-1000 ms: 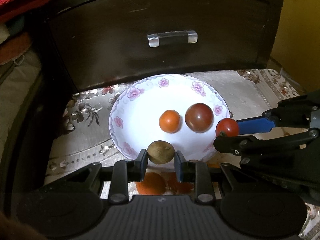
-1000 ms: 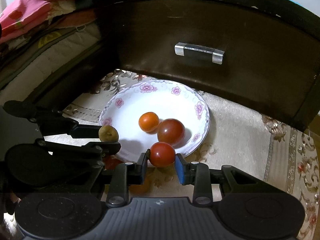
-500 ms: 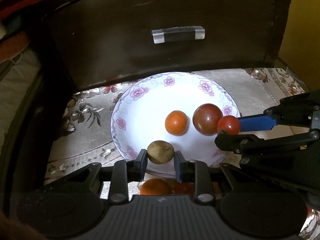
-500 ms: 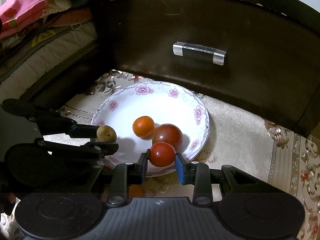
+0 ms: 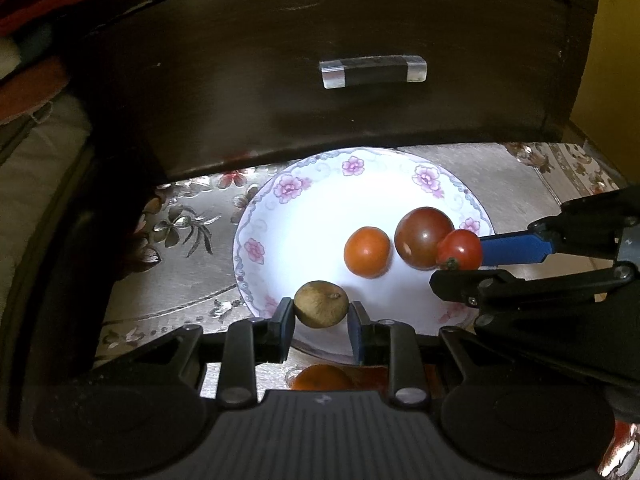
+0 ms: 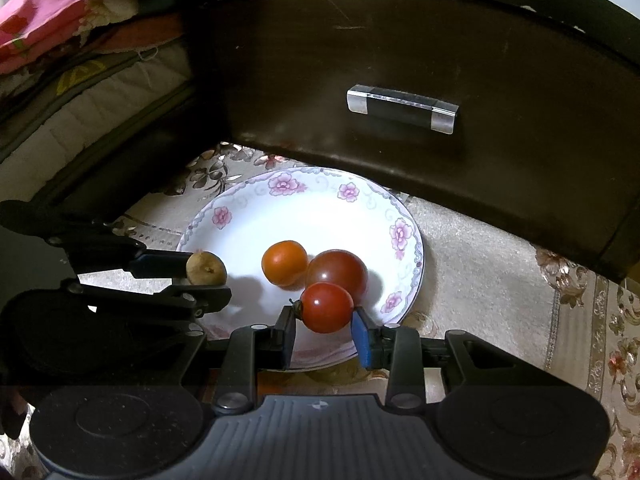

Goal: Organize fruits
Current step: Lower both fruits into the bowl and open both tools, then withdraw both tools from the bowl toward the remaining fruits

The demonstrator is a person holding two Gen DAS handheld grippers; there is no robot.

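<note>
A white plate with pink flowers (image 5: 316, 200) (image 6: 320, 208) lies on a patterned cloth and holds an orange tomato (image 5: 367, 252) (image 6: 284, 263) and a dark red tomato (image 5: 423, 237) (image 6: 338, 270). My left gripper (image 5: 320, 318) (image 6: 208, 276) is shut on a small brown fruit (image 5: 321, 309) (image 6: 206, 268) over the plate's near left rim. My right gripper (image 6: 325, 322) (image 5: 460, 262) is shut on a small red tomato (image 6: 327, 307) (image 5: 459, 250), which sits against the dark red tomato over the plate's right side.
A dark wooden drawer front (image 5: 280, 80) (image 6: 500, 152) with a clear-ended handle (image 5: 374, 71) (image 6: 402, 109) rises right behind the plate. Folded bedding (image 6: 60, 60) lies at the left. More orange fruit (image 5: 322, 378) shows below the left gripper.
Both grippers have moved forward over the plate with their fruits. The red tomato now sits against the dark red tomato.
</note>
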